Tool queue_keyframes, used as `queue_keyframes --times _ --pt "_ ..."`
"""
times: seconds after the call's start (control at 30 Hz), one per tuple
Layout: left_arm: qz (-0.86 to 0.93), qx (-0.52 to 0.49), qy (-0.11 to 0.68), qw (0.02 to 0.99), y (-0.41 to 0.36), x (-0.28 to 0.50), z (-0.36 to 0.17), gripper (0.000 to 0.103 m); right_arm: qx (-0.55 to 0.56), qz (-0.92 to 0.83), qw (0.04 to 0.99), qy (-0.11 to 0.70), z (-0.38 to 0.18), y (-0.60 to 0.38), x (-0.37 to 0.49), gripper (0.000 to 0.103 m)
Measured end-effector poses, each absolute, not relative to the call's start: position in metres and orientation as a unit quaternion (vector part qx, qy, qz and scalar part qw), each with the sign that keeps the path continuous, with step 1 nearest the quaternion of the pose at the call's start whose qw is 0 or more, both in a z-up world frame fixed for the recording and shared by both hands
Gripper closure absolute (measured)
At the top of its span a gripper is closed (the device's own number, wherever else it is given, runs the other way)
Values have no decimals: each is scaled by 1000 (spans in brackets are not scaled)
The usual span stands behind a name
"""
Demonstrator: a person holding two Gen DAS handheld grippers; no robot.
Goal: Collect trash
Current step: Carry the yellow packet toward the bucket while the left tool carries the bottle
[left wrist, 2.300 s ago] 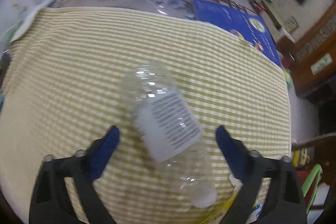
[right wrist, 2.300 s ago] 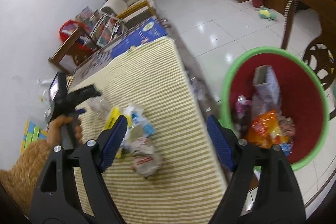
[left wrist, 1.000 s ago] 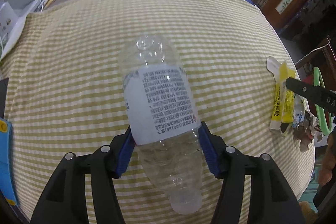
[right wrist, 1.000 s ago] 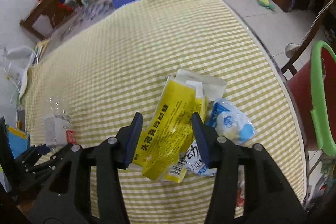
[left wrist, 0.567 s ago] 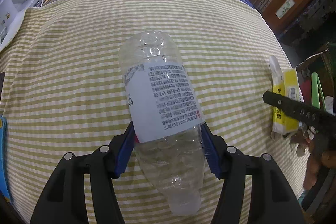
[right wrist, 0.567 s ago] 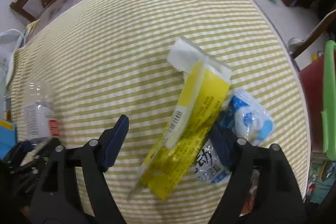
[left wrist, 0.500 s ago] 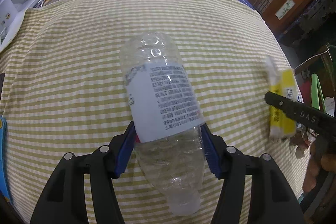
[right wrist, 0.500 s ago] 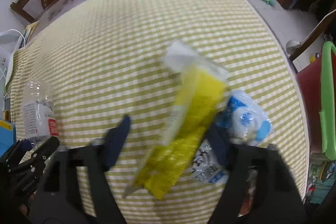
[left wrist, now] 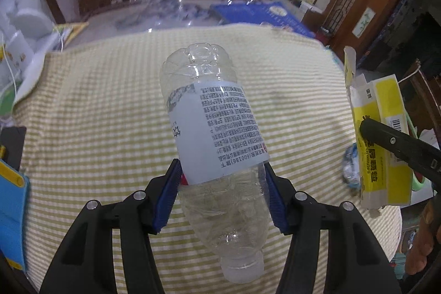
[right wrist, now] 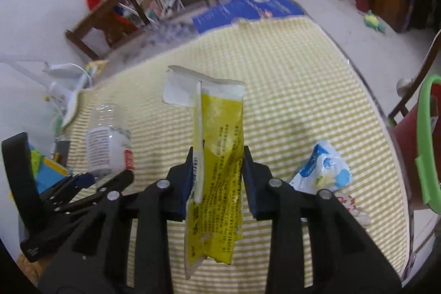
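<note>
Left wrist view showed the left gripper (left wrist: 222,196) clenched on a clear plastic bottle (left wrist: 213,134), its blue fingers (left wrist: 168,200) pressing both sides below the label, base pointing away above the checked surface (left wrist: 96,115). In the right wrist view the right gripper (right wrist: 216,181) had just closed its fingers (right wrist: 252,182) on a flattened yellow box (right wrist: 217,161) standing up between them, with a blue-and-white wrapper (right wrist: 323,171) lying on the surface just right of them, beside a green-rimmed red bin (right wrist: 425,153).

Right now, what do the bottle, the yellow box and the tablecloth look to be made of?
Bottle: thin clear plastic, glossy; you see through it and its lower part is crinkled, with a matte white label, paper or film.
Yellow box: flattened printed cardboard, going by its torn white flaps and sharp creases.
Tablecloth: woven fabric, matte, in a yellow-and-white check; probably cotton, though I can't be sure.
</note>
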State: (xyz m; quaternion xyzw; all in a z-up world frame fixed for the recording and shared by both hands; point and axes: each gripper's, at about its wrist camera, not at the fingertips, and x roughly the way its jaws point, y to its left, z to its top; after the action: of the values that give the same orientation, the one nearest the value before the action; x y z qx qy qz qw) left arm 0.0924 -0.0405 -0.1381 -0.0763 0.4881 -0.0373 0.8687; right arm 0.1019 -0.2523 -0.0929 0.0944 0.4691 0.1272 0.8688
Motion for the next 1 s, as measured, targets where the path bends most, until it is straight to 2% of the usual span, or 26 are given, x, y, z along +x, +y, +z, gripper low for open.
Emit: queue_keyframes --times 0.57,1.0 --pt "-80 -55 432 897 -92 51 -85 48 110 103 909 388 -35 -307 47 72" --pt "-107 -34 421 900 -142 45 -70 48 137 71 912 380 -36 -364 28 72"
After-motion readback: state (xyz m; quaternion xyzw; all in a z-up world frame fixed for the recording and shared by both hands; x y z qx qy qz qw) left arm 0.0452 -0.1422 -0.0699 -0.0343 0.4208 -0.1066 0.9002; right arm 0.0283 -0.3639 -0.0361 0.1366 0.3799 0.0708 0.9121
